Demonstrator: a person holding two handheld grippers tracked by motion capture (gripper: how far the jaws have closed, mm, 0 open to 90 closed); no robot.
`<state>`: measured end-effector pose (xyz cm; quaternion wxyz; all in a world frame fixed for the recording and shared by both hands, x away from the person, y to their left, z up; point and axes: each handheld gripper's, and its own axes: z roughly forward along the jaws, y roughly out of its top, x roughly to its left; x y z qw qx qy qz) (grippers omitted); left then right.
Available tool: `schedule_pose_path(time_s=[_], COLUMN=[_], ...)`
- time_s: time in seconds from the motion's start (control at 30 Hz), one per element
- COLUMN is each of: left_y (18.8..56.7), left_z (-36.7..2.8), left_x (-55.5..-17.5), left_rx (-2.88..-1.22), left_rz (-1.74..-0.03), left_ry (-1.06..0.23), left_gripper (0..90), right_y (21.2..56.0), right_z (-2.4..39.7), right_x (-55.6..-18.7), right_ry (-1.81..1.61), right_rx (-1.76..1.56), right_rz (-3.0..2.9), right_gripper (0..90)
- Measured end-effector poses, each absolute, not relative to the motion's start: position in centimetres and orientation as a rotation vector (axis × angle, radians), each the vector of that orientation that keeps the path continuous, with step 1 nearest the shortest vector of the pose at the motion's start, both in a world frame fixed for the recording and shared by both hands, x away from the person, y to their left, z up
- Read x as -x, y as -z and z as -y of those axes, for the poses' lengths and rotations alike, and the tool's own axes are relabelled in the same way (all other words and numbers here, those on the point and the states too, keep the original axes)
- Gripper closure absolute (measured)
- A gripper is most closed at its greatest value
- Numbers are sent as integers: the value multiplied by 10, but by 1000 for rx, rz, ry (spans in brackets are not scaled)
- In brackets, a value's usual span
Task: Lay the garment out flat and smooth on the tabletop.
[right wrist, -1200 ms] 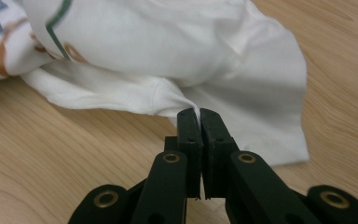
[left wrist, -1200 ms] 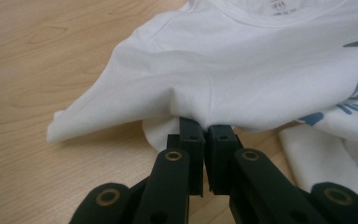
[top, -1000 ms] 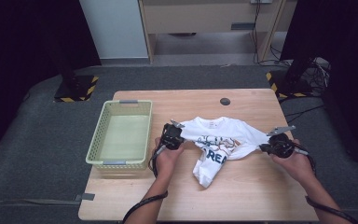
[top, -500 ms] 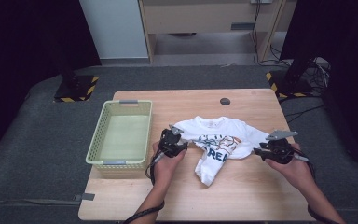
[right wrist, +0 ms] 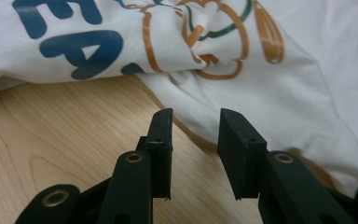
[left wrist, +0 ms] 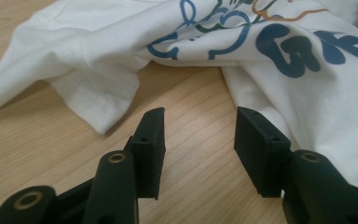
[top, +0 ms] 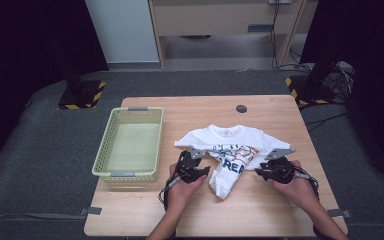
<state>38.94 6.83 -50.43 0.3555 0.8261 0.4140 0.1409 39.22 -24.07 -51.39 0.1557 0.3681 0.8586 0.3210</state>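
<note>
Left gripper view: left gripper [left wrist: 199, 128] part-open, empty, beside T-shirt [left wrist: 307, 88].

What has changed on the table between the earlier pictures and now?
Both tongs, left and right, have let go of the white T-shirt and drawn back toward the person. Their jaws have just been opening and now stand apart over bare wood. The shirt, green basket and table stayed put.
</note>
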Motion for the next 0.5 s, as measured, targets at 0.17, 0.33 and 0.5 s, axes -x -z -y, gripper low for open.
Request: schedule_pose_path(time_s=[0.17,0.33,0.5], left_y=[505,511,516], left_z=[-56,-48,-41], left_x=[-386,-390,-392], left_rx=[-2138,-2175,-2207], left_rz=[-1032,-1021,-971], left_ry=[-328,-287,-252], left_gripper=[517,501,609], right_y=[518,522,525], right_z=[227,218,213], right_x=[-398,-402,-405], right_ry=[-916,-920,-920], right_rx=[-1032,-1029,-1025], right_rz=[-2472,-2480,-2501], right_gripper=[598,570,611])
